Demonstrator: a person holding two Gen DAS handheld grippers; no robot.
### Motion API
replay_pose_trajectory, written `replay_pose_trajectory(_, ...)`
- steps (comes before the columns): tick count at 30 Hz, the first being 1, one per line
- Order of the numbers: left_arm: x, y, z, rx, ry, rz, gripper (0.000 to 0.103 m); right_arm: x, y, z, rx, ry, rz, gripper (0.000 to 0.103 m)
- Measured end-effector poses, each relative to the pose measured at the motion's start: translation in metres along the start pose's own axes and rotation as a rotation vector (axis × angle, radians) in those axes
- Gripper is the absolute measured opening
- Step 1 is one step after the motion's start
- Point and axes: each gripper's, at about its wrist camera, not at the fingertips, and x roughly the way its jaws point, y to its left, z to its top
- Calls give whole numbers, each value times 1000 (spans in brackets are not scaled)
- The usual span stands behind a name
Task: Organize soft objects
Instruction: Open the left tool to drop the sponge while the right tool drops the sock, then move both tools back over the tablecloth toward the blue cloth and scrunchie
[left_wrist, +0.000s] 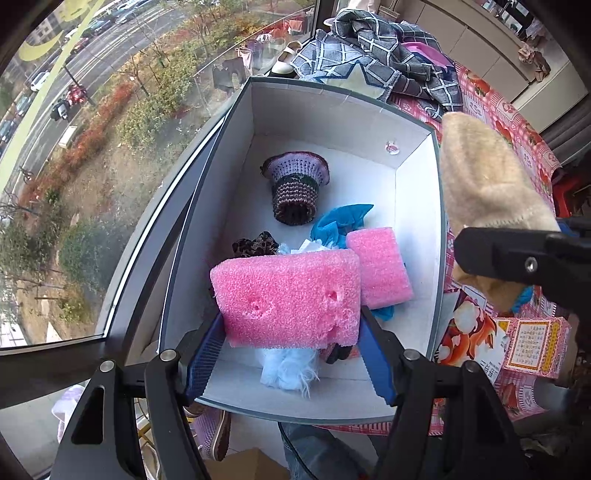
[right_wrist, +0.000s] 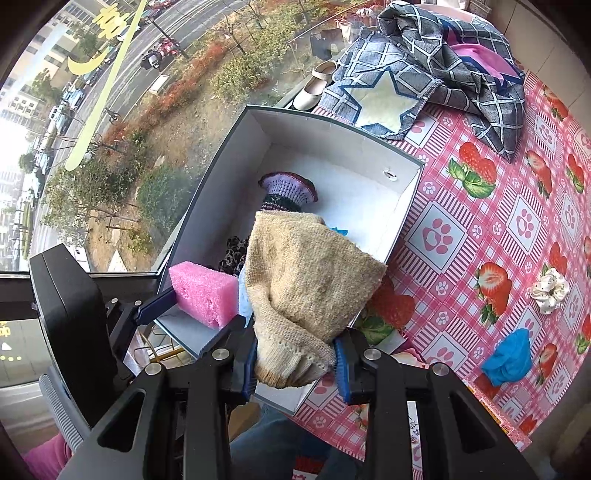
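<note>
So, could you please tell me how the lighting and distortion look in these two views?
Left wrist view: even daylight, the box edges bowed by the fisheye, the beige knit slightly soft. Right wrist view: overexposed glare at far left, the tablecloth grid curved, dark corners.

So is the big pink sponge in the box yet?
Not yet. The big pink foam sponge sits clamped in the left gripper over the open white cardboard box.

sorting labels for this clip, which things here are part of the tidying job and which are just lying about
Part of the job:
- pink foam block in the left tool
- beige knit cloth in the right tool
- white box
- white scrunchie
- blue cloth

Lying about:
- checked garment
- beige shoe
- strawberry tablecloth
</note>
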Motion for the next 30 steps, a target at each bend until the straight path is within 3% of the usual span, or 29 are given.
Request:
replay_pose_trajectory(4, -2, -1, -1, 5, -11, -7, 81, -1, 1, 4, -9, -7, 4, 35)
replay_pose_trajectory(9, 0, 5, -2, -46, 18, -53, 84, -12, 1, 5, -14, -53, 6, 80)
replay_pose_trajectory(11, 0, 5, -2, -60, 22, -66, 84, -19, -2, 5, -2, -75, 13, 86)
replay_pose_trajectory(17, -16, -13, 0, -12, -23, -94, 87, -35, -31, -10, 82, -94, 35, 86)
replay_pose_trajectory(22, -28, -56, 7, 118, -41, -133, 90, -61, -83, -37, 221, -127, 58, 86)
replay_pose_trajectory(30, -14, -138, 11, 289, 37, -175, 90, -113, -191, -102, 514, -212, 71, 86)
